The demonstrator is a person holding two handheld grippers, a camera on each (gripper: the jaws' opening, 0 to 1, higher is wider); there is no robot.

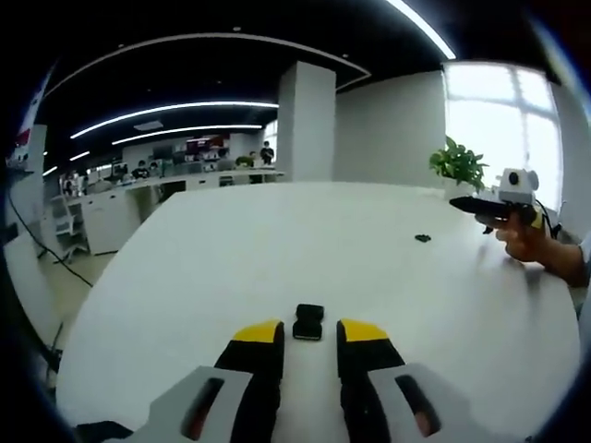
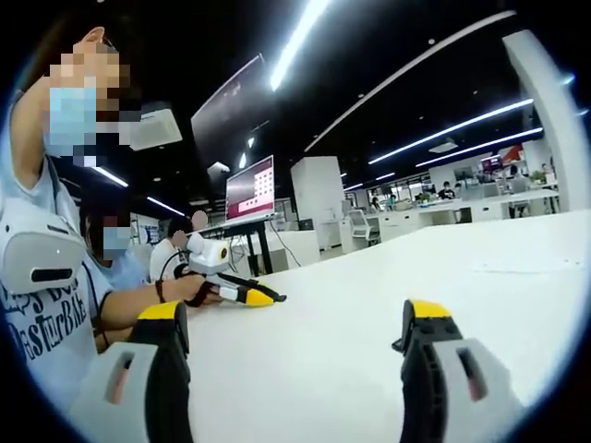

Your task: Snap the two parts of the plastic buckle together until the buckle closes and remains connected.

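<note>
The left claw [image 1: 307, 343] is hovering open and empty, jaws straddling the buckle [image 1: 308, 322] lying on the counter [image 1: 277, 249], probably lining up a grab. The right claw [image 2: 295, 323] is gaping wide, holding nothing.

Counter [image 1: 277, 249] smooth matt white. Buckle [image 1: 307, 321] black glossy plastic. Left gripper [image 1: 309, 343] matt black with yellow tips, grey plastic body. Person's shirt [image 2: 42, 314] soft printed cloth.

Open office [image 1: 185, 157], white table [image 1: 277, 240], ceiling strip lights [image 1: 175, 109]
</note>
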